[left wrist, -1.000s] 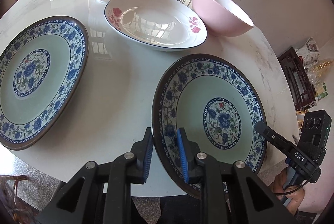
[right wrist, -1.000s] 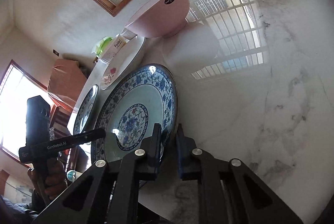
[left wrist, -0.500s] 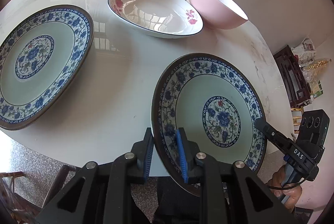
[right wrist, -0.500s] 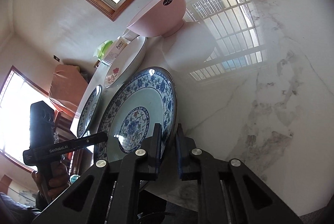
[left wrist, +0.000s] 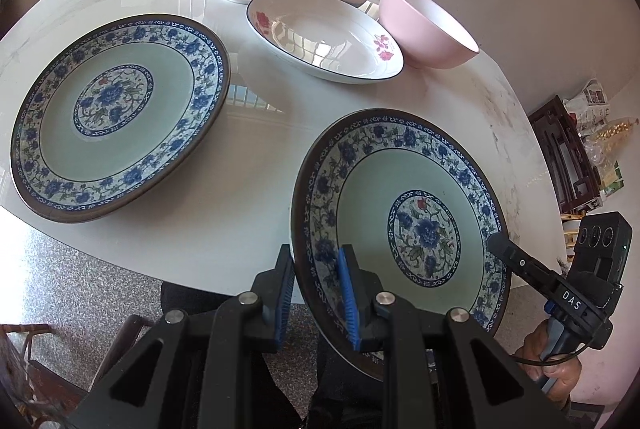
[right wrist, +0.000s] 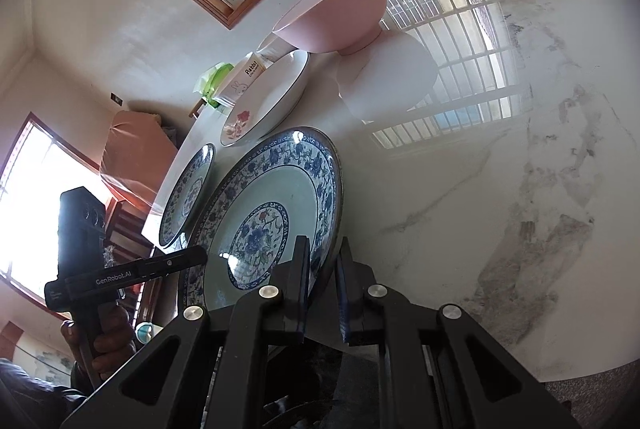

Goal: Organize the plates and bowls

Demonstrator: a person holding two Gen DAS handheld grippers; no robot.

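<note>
At the near edge of the table [left wrist: 248, 165], a blue-patterned plate [left wrist: 404, 213] is grasped at its rim by both the left tongs [left wrist: 314, 293] and the right tongs [right wrist: 322, 289], and appears tilted off the surface. For the likely next step, stacking, it should be kept level between both grips, carried over the matching plate [left wrist: 116, 117] toward the left edge, centred, then lowered gently before either grip is released.
</note>
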